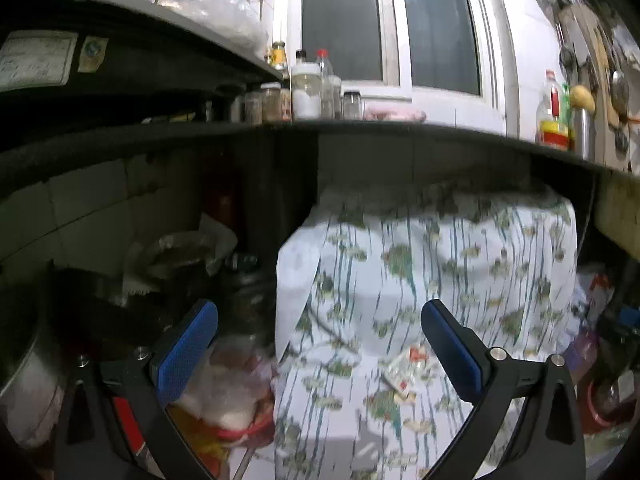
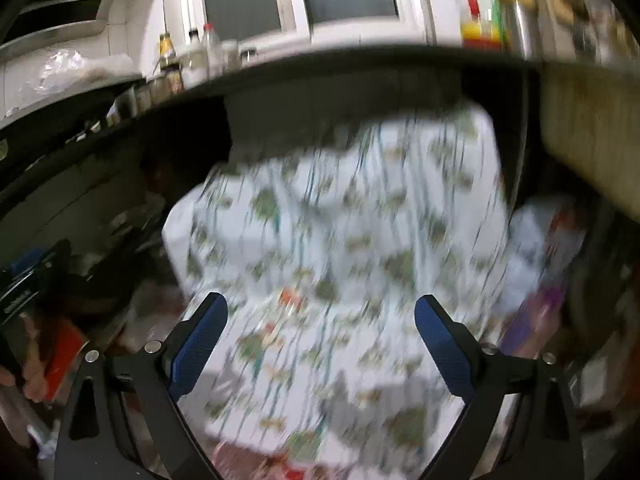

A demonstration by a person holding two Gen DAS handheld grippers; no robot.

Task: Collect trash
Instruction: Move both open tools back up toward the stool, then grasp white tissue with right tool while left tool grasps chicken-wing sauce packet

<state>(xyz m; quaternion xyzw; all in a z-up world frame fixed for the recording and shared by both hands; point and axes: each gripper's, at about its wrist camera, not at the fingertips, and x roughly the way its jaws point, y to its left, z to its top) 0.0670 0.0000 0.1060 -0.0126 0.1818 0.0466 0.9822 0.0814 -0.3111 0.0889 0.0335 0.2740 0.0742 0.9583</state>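
Observation:
A crumpled wrapper (image 1: pixel 406 372) with red and white print lies on a floral cloth (image 1: pixel 420 280) draped over a bulky object under the counter. My left gripper (image 1: pixel 320 312) is open, its blue pads either side of the cloth, the wrapper just inside the right finger (image 1: pixel 452 348). In the right wrist view the picture is blurred; a red and white scrap, likely the same wrapper (image 2: pixel 286 300), shows on the cloth (image 2: pixel 340 240). My right gripper (image 2: pixel 320 308) is open above it with nothing held.
A dark counter edge (image 1: pixel 360 130) runs overhead with jars (image 1: pixel 306 92) and an oil bottle (image 1: pixel 554 116). Left of the cloth sit plastic bags (image 1: pixel 228 392), a bowl (image 1: pixel 180 252) and a metal pot (image 1: pixel 28 360). Bags and clutter (image 1: pixel 596 320) crowd the right.

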